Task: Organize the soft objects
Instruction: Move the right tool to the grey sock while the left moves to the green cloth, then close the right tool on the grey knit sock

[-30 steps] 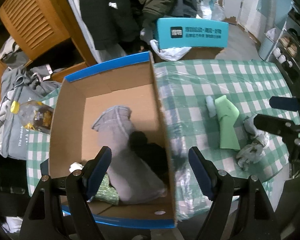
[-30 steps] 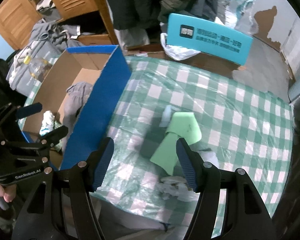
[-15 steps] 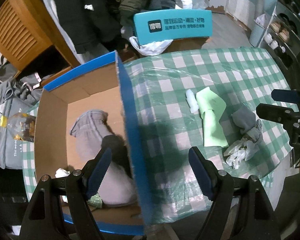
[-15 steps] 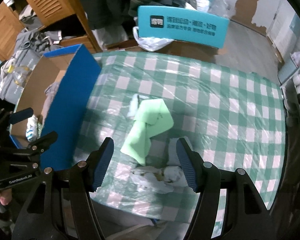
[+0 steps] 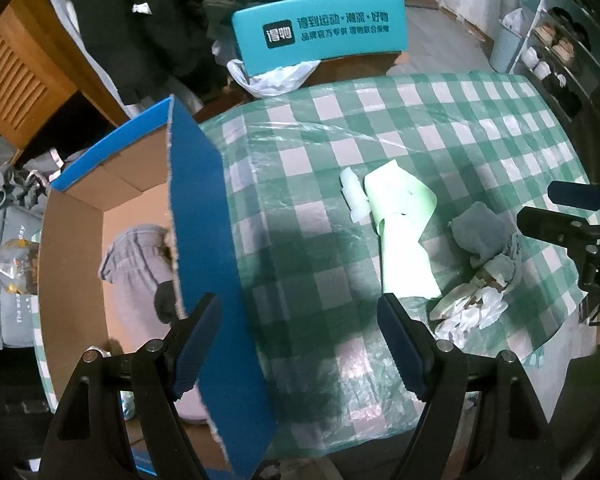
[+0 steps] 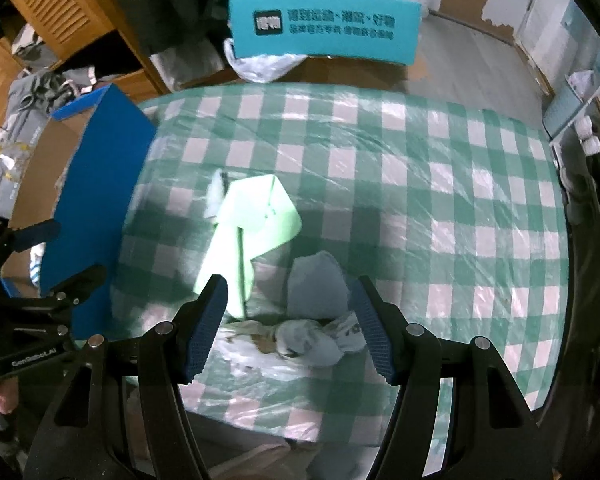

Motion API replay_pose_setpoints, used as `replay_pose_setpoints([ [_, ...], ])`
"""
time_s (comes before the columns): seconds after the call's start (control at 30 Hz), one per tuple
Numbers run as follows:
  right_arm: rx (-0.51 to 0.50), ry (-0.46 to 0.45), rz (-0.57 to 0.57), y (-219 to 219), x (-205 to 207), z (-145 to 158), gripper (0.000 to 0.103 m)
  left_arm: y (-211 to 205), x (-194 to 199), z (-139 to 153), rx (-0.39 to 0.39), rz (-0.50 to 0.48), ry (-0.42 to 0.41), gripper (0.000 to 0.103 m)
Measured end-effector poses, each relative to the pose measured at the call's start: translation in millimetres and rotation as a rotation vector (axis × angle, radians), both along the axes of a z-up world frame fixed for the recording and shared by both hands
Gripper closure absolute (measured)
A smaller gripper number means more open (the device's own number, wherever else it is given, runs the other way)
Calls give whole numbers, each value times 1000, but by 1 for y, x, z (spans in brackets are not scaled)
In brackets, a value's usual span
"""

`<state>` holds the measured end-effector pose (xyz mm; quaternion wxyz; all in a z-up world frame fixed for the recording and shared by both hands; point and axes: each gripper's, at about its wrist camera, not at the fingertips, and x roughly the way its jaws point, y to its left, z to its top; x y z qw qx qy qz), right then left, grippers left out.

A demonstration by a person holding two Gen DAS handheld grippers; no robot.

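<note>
A blue-rimmed cardboard box [image 5: 196, 200] stands at the table's left end with a grey garment [image 5: 136, 264] inside. On the checked cloth lie a light green cloth [image 5: 404, 236], a small white roll [image 5: 354, 196], a grey-blue sock [image 5: 478, 232] and a crumpled white piece [image 5: 472, 304]. My left gripper [image 5: 300, 344] is open and empty, above the box wall and table. My right gripper [image 6: 288, 332] is open and empty, just above the grey-blue sock [image 6: 318, 286] and the crumpled white piece [image 6: 300, 340], with the green cloth [image 6: 252, 232] to its left.
A teal chair back [image 5: 320, 32] stands behind the table [image 5: 440, 120]. Dark coats [image 5: 172, 8] hang behind it. A wooden cabinet [image 5: 16, 68] and grey bags [image 5: 8, 240] are at the left. A shoe rack [image 5: 560, 48] is at the right.
Both grippers have moved right, away from the box and over the cloth. The right gripper has come over the grey-blue sock and white pile. Both stay open.
</note>
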<state>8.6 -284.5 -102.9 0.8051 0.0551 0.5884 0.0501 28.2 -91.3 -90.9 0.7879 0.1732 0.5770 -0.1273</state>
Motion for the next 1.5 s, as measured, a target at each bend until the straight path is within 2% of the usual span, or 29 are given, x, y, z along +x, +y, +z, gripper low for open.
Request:
replay_pose_setpoints([
  [0.83,12,120,-17,-12,21,-69,38,-41,25,-50,9,-15,104,22],
  [1.37,-32,170,35,-1,27,-100,38,-46,41,-71,14,-3,144,22],
  [1.5,-41,180,32,-3,25,-104,56,-49,43,-74,10,-2,153,22],
])
